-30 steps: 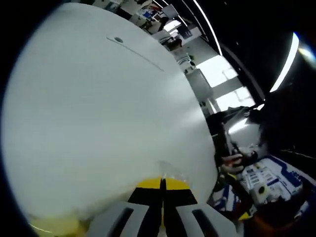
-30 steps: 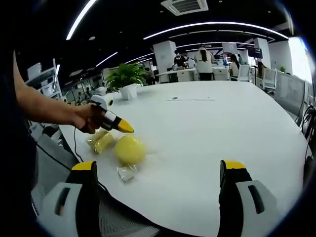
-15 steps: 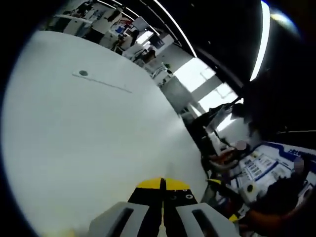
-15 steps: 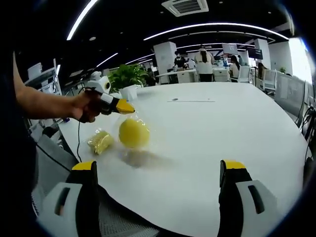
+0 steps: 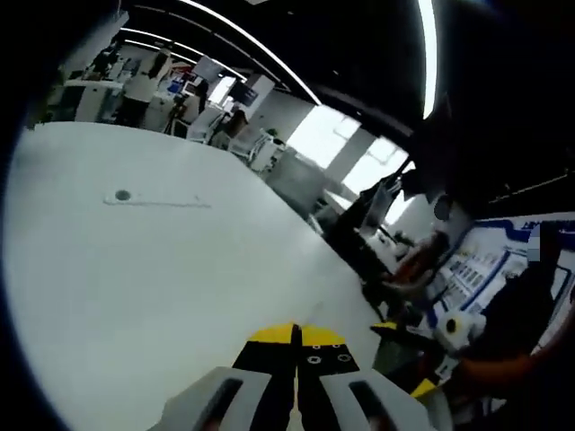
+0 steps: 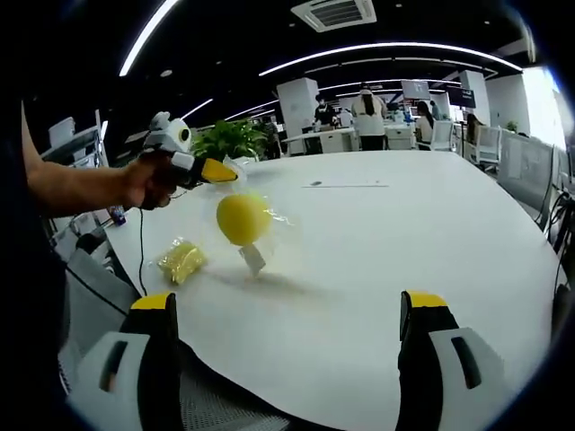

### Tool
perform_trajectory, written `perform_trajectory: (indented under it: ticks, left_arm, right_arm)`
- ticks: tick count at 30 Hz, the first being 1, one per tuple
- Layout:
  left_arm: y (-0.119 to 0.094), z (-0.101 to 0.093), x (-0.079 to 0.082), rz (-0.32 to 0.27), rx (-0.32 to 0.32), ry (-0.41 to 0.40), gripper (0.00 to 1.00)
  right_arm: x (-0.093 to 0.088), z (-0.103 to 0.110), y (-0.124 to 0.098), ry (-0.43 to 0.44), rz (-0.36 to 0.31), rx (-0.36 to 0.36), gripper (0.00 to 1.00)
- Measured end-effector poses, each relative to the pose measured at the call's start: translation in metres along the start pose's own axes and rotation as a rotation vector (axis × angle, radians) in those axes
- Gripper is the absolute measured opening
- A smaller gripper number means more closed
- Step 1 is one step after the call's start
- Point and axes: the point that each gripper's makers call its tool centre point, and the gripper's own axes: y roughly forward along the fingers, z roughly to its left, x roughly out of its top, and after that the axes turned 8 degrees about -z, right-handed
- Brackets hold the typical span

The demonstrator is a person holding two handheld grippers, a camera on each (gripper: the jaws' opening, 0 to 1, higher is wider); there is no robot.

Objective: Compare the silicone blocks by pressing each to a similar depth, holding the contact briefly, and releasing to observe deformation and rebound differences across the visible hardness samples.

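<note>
In the right gripper view, a person's hand holds my left gripper [image 6: 231,172] above the white table [image 6: 404,224]. It is shut on the top of a clear plastic bag, and a round yellow silicone block [image 6: 243,218] hangs in that bag clear of the table. A second, lumpier yellow block [image 6: 181,260] in its own bag lies on the table near the left edge. My right gripper [image 6: 287,301] stands open at the front edge with nothing between its yellow-tipped jaws. In the left gripper view my left gripper [image 5: 296,336] has its jaws pressed together over the table [image 5: 135,269].
A potted plant [image 6: 232,136] stands at the table's far left. People [image 6: 368,112] stand at desks beyond the far edge. A small round mark and a thin line [image 6: 346,184] lie mid-table. A dark cable [image 6: 139,260] hangs off the left edge.
My left gripper has lifted the bagged round yellow block off the table, and it now hangs in the air. The left gripper view has tilted up. My right gripper has stayed still.
</note>
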Motion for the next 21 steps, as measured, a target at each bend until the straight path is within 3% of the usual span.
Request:
perform_trajectory:
  ticks: [3, 21]
  left_arm:
    - [-0.003, -0.007, 0.013, -0.014, -0.004, 0.074, 0.0]
    - [-0.032, -0.052, 0.072, -0.071, -0.077, 0.175, 0.0]
  right_arm:
    - [0.005, 0.0, 0.0, -0.003, -0.009, -0.002, 0.96]
    - [0.028, 0.003, 0.004, -0.017, -0.066, 0.013, 0.96]
